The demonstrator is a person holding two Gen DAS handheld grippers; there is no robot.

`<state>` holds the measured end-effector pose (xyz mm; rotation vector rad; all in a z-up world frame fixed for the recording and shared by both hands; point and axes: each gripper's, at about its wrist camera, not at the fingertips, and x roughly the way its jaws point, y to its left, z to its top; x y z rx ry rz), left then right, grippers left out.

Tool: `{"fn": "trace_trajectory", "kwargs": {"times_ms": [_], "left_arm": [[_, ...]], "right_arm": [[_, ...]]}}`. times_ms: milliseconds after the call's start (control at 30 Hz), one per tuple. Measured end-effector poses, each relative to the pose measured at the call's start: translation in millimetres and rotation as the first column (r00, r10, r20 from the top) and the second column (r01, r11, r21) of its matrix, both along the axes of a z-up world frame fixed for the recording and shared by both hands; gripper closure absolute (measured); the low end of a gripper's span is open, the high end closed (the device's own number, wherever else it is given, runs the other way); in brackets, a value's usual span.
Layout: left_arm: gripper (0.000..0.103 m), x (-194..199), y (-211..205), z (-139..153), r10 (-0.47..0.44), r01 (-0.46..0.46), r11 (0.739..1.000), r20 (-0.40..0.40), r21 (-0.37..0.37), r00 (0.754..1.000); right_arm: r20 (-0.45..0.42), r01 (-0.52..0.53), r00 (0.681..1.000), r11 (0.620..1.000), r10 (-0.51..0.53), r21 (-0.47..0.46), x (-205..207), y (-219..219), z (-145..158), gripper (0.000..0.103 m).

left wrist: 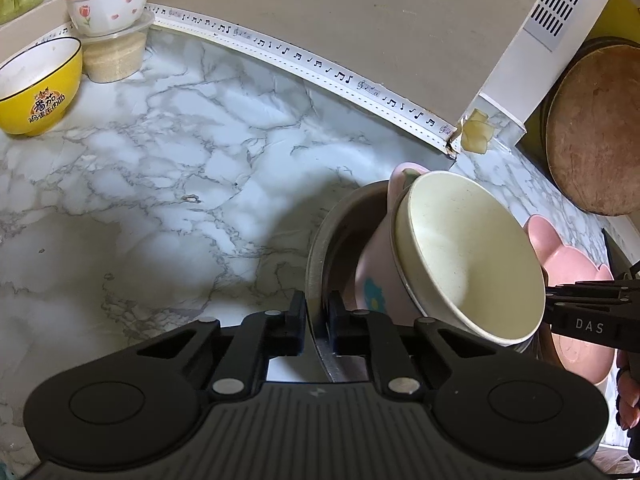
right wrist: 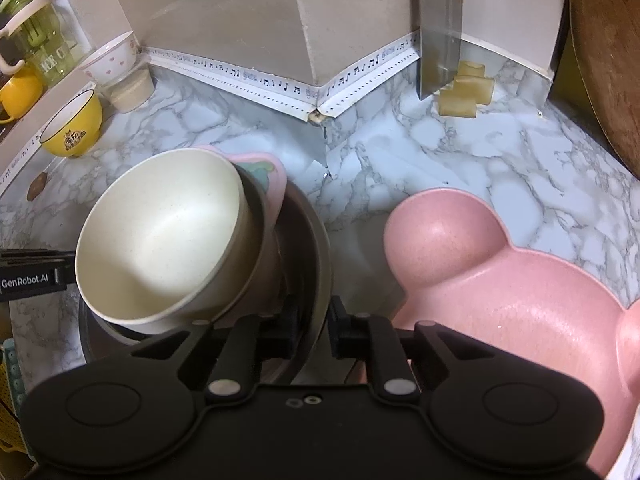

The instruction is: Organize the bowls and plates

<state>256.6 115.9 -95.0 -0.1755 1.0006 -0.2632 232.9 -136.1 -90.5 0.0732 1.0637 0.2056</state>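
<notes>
both fingers (left wrist: 297,322) pinch metal bowl (left wrist: 316,248) rim, opposite sides.

Cream bowl (right wrist: 160,240) nested in metal bowl (right wrist: 316,248), bear-shaped plate (right wrist: 520,300) right beside it, yellow bowl (right wrist: 72,128) far left.

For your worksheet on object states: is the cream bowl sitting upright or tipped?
Tipped. The cream bowl leans in the metal bowl, its opening facing sideways toward the camera, not straight up; its inside looks empty.
</notes>
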Motion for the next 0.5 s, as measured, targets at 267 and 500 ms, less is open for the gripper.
{"fn": "trace_trajectory", "kwargs": {"times_ms": [267,500], "left_arm": [[0.093,-3.1,-2.7,2.2,0.005,-0.005,1.0,0.007,0.021,1.0],[0.093,-5.5,-3.7,3.3,0.008,-0.008,0.999,0.005,0.035,1.0]], "right_arm": [[-0.001,0.043,0.999,0.999,-0.043,0.007,-1.9,0.7,1.1,0.089],[-0.003,0.063,0.998,0.998,-0.063,0.009,-3.9,1.4,1.2,0.09]]}}
